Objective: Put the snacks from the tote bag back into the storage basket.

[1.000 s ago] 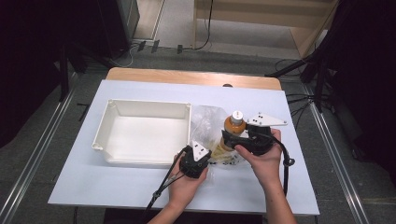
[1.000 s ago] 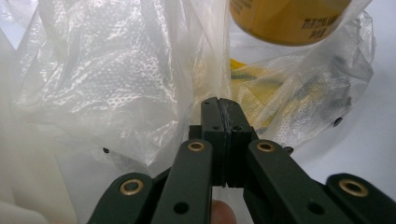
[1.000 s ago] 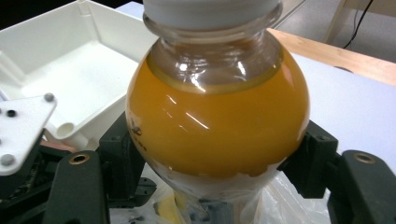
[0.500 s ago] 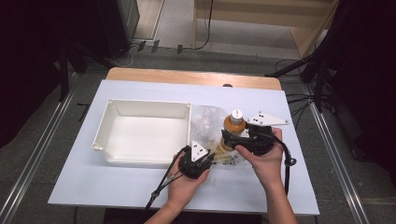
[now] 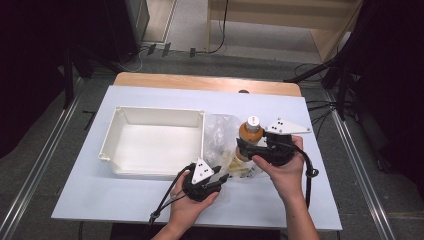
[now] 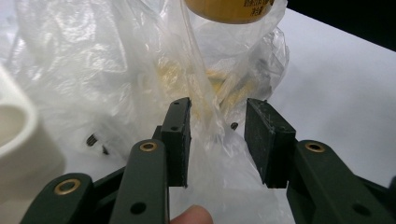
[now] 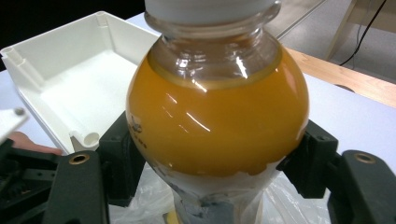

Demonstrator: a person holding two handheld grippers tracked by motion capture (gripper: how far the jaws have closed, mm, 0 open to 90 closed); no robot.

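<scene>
The right hand-held gripper (image 5: 246,148) was clamped on an orange drink bottle (image 7: 217,116), holding it upright on the bench (image 5: 320,165) at about three o'clock from the white tray (image 5: 152,116). A clear plastic bag (image 6: 140,70) lay bunched round the bottle's base. At seven o'clock from the bottle, the left hand-held gripper (image 6: 217,135) had just been opening; its jaws stood apart with a fold of bag film hanging loose between them, nothing pinched. To my eye the risk was the film: thin and slippery, it could catch on a pad as that gripper drew off, dragging the bag and tilting the bottle. The round bottle might also twist in its grip.
</scene>
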